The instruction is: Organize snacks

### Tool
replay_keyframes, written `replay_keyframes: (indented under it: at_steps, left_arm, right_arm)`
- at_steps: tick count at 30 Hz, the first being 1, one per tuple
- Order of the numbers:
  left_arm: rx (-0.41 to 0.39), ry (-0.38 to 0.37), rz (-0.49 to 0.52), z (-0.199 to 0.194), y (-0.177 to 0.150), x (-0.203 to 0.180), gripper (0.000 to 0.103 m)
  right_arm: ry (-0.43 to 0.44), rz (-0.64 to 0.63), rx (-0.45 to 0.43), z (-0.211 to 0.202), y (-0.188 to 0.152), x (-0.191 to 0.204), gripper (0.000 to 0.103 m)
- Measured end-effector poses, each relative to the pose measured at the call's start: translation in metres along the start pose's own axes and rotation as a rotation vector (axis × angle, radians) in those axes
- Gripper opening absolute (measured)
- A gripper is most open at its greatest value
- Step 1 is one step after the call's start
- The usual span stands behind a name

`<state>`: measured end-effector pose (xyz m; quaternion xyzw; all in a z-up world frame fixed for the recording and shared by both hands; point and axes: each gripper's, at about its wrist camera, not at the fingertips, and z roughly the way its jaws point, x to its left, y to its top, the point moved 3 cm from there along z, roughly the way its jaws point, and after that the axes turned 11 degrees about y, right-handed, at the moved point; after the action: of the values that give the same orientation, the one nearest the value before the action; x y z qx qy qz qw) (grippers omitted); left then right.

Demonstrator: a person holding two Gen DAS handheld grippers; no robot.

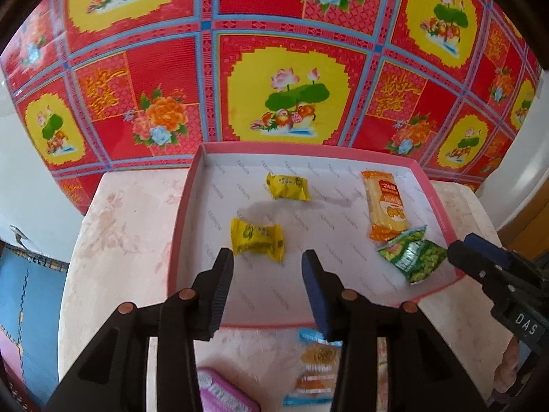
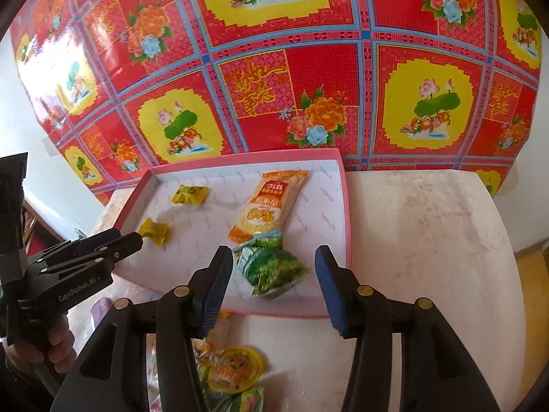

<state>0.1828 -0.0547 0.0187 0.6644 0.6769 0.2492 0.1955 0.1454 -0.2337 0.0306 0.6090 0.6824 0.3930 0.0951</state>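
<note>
So both tools were spread empty over the tray's [image 2: 346, 206] near edge, right tool [image 2: 274, 286] nearest the green snack bag [image 2: 274, 267], lying just ahead between its fingers.

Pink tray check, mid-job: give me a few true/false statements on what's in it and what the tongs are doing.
1. The pink tray holds two yellow candies. True.
2. The orange cracker pack lies outside the tray. False: it lies inside, near the right wall.
3. The green pea packet sits just in front of the right tongs, which are open and empty. True.
4. The left tongs are shut on a yellow candy. False: they are open, holding nothing.
5. More snacks lie on the table outside the tray. True.
</note>
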Motion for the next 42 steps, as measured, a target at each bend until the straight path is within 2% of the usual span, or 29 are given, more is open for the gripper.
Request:
replay_keyframes:
  at_steps: [6, 14, 19, 28, 37, 42]
  left_arm:
    - [0.000, 0.006, -0.011, -0.019, -0.012, 0.013, 0.044]
    - [0.016, 0.032, -0.018, -0.026, -0.029, 0.022, 0.044]
    - [0.049, 0.041, -0.028, -0.025, -0.041, 0.030, 0.048]
    - [0.133, 0.106, -0.073, -0.020, -0.070, 0.048, 0.051]
    - [0.145, 0.094, -0.117, -0.023, -0.079, 0.059, 0.061]
    - [0.125, 0.098, -0.115, -0.025, -0.082, 0.056, 0.065]
  right_arm:
    - [0.014, -0.005, 0.012, -0.006, -0.010, 0.010, 0.051]
    - [0.020, -0.008, 0.044, -0.004, -0.023, 0.018, 0.051]
    - [0.027, -0.002, 0.073, 0.000, -0.029, 0.021, 0.051]
    - [0.039, -0.020, 0.123, 0.013, -0.042, 0.029, 0.051]
    - [0.041, -0.038, 0.163, 0.024, -0.052, 0.036, 0.051]
    - [0.043, -0.040, 0.177, 0.029, -0.055, 0.038, 0.051]
